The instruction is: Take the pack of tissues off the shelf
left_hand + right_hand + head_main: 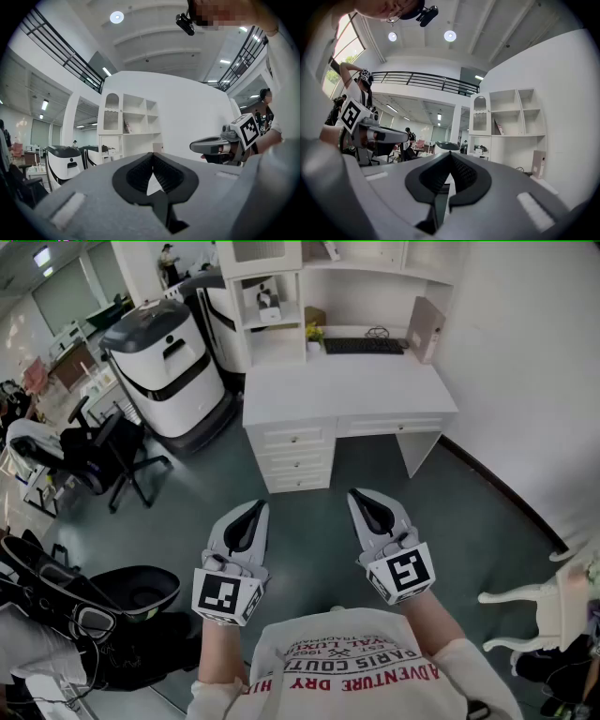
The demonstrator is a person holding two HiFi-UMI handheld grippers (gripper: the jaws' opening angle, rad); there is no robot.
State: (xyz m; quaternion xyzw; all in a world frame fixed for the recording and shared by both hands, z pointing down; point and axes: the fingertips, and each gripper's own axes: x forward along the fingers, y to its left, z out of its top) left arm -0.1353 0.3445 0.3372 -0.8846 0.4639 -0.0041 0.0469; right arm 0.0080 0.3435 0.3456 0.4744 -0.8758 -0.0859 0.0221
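The left tongs (257, 508) and right tongs (359, 495) are both pinched shut on nothing, level above the floor. Ahead stands the white surface (337, 385), a keyboard (364, 346) at its back. Beyond, on the shelf (281, 329), sits what I take for the pack of tissues (270, 312), straight ahead of the left tongs, well apart; its long axis is too small to tell.

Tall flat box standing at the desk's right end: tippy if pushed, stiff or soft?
Likely tippy: the box stands on end, on a narrow base, on the desk. Its flat faces and straight edges suggest that it is stiff. Its weight can't be judged from here.
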